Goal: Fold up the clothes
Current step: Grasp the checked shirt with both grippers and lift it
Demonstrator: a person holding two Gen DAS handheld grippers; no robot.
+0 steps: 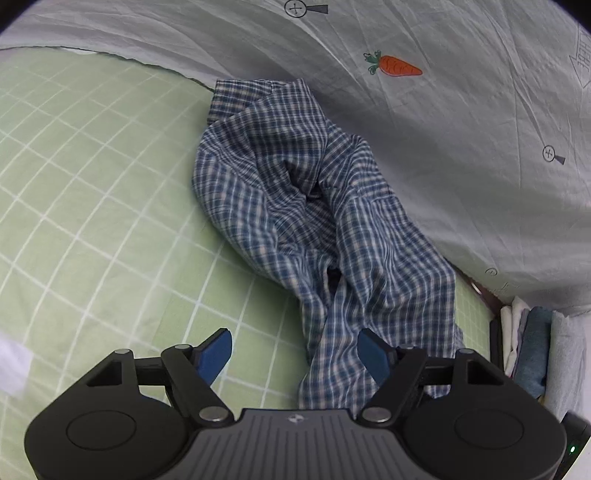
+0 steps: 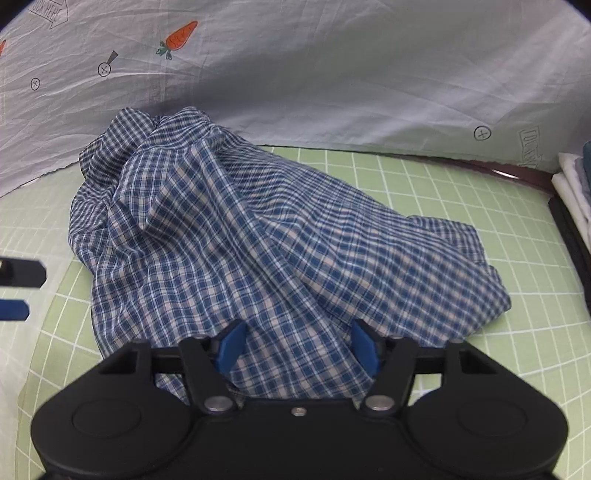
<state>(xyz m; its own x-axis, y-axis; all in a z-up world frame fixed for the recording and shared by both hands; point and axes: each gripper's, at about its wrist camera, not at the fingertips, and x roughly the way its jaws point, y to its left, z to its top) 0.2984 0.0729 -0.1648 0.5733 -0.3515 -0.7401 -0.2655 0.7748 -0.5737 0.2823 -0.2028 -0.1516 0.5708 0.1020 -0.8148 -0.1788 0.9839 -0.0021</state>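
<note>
A crumpled blue-and-white checked shirt (image 1: 295, 192) lies on the green grid bedsheet (image 1: 74, 184), against a pale grey quilt. In the left wrist view my left gripper (image 1: 295, 354) stands open low over the sheet. The shirt's near end lies between its blue pads, close to the right one. In the right wrist view the shirt (image 2: 258, 236) fills the middle, and my right gripper (image 2: 297, 347) is open with bunched shirt fabric between its pads, not visibly pinched. A blue pad of the left gripper's fingers (image 2: 13, 309) shows at the left edge there.
The grey quilt (image 1: 461, 129) with carrot prints (image 2: 181, 35) rises behind the shirt. A stack of folded clothes (image 1: 532, 350) sits at the bed's right end, also seen as folded clothes (image 2: 572, 177) in the right wrist view. Green sheet (image 2: 461, 177) extends right of the shirt.
</note>
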